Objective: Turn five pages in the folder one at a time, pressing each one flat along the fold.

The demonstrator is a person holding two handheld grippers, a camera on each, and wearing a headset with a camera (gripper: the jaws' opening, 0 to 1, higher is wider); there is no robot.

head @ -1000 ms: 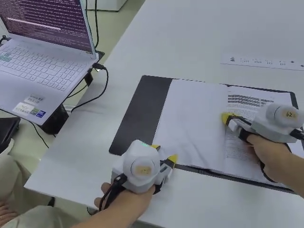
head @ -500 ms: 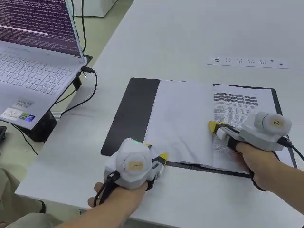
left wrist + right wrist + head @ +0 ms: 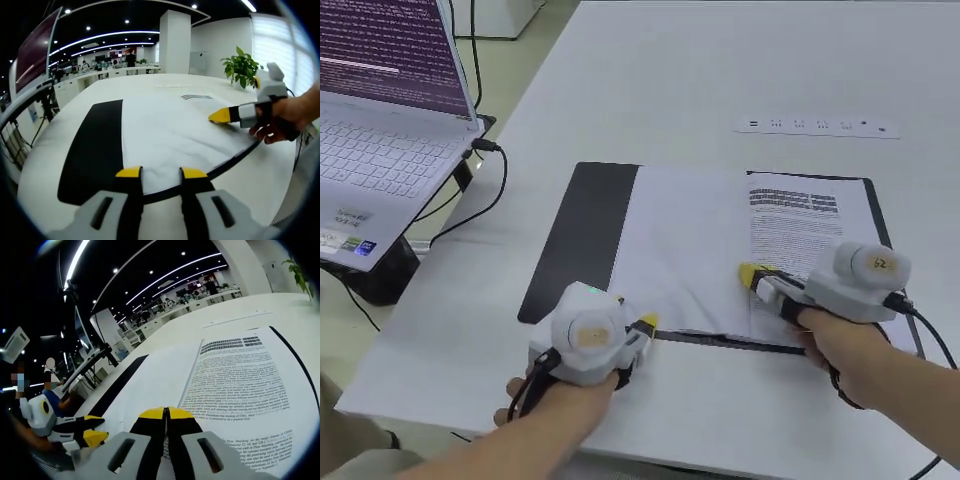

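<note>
1. L side, nearest me: left gripper (image 3: pixel 161 173) sits at the near-left edge of the folder (image 3: pixel 578 235). Jaws are a moderate gap apart, nothing clamped that I can see. The folder's dark near edge runs just past the tips.
2. Vs 1 s ago: left gripper is at the same spot on the near edge, so it reads as a steadying hold, not a page grab.
3. R side: right gripper (image 3: pixel 748 272) has its jaws closed tip to tip, holding nothing, tips down on the paper at or just beside the fold (image 3: pixel 748 215).
4. Change: 1 s ago those tips were up near the header block of the printed page (image 3: pixel 800 235). Now they are well below it, approx. two-thirds of the way to the near edge. The camera shifted too, but position rel. to the print confirms the slide.
5. Meaning (my read): the press stroke along the fold is mostly done, w/ a short stretch left to the near edge.
6. The blank page (image 3: pixel 680 240) lies over the left half w/ slight ripples near the bottom; it's not fully flat yet.
7. Page count: can't tell from these views.
8. The folder lies flat on the table (image 3: pixel 720 80), mid-near. Farther off: white strip (image 3: pixel 817 126) w/ small marks. Far left: laptop (image 3: pixel 370 130), well apart from the work.
</note>
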